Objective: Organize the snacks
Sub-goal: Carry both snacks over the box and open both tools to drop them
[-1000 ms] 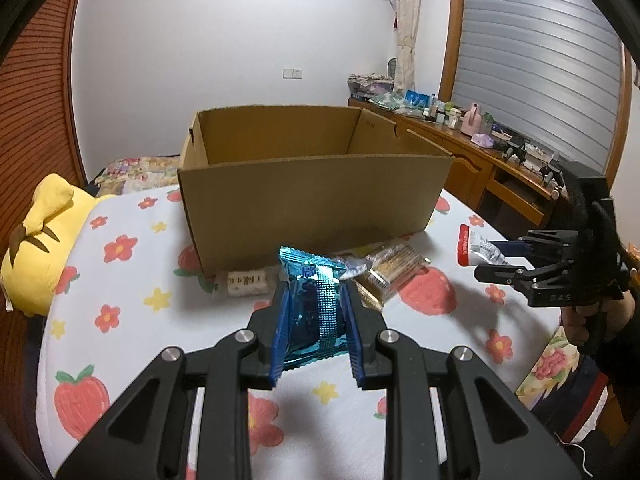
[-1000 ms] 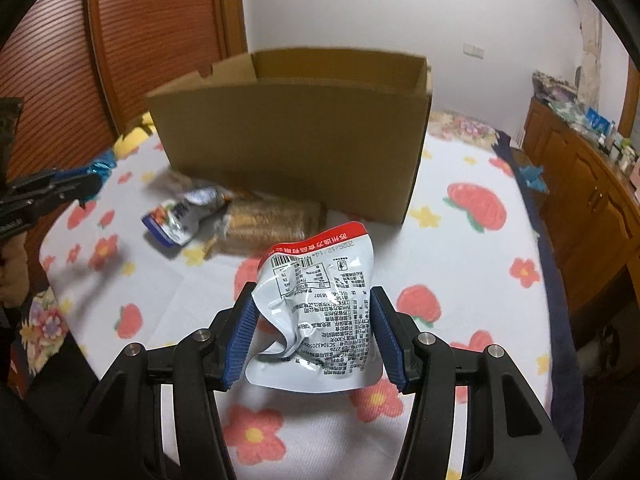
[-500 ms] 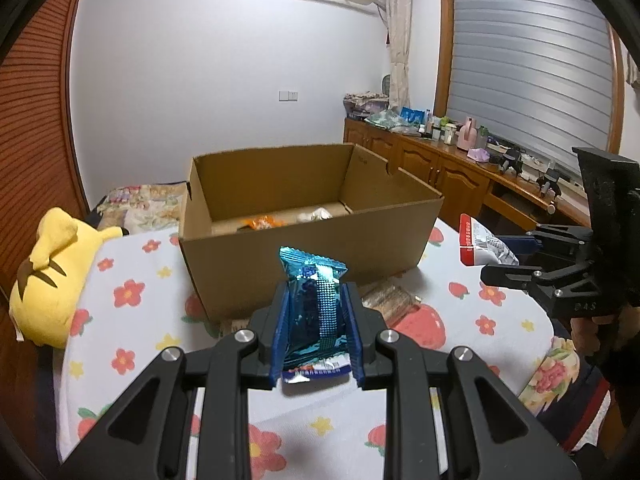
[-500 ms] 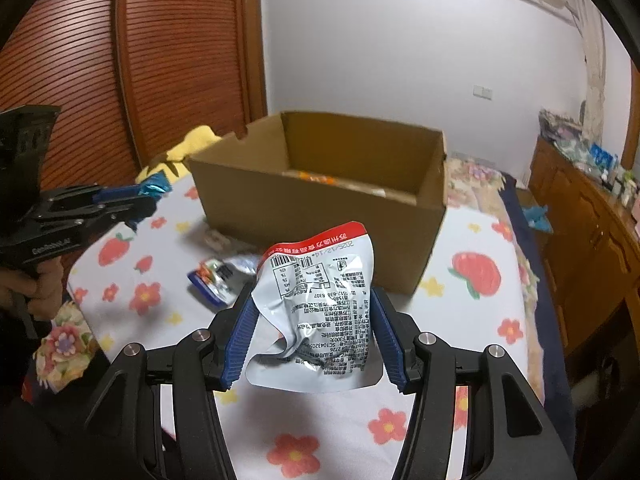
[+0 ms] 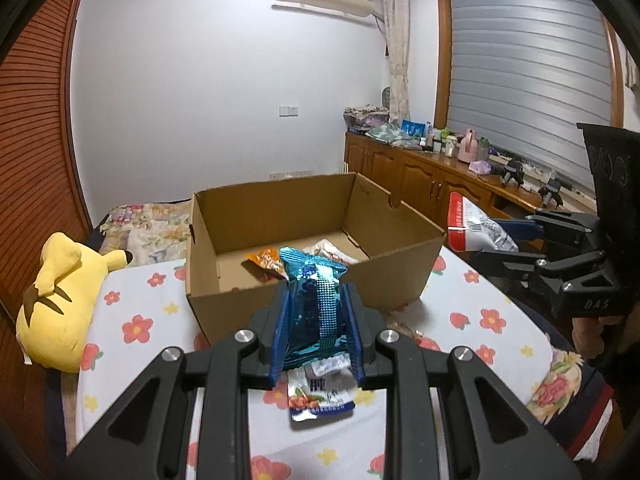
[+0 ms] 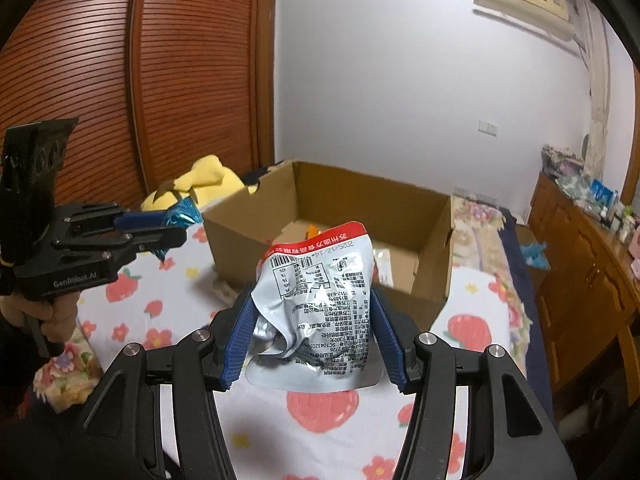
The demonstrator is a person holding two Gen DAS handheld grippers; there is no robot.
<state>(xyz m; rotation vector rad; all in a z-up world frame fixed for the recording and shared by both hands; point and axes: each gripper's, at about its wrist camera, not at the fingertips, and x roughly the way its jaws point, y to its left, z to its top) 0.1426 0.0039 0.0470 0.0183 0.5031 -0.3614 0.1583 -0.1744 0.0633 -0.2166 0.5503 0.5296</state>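
Above a flower-print bed (image 5: 132,320), the left claw (image 5: 318,330) pinches a blue foil snack packet (image 5: 314,308) while the right claw (image 6: 314,344) clamps a crumpled silver pouch (image 6: 320,312), both short of the open cardboard box (image 5: 400,276). A slack grip or early release could drop either outside it.

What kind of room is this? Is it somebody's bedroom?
Probably a bedroom. There's a bed with a flowery sheet, a yellow plush toy lying beside it, and wooden cabinets under a shuttered window.
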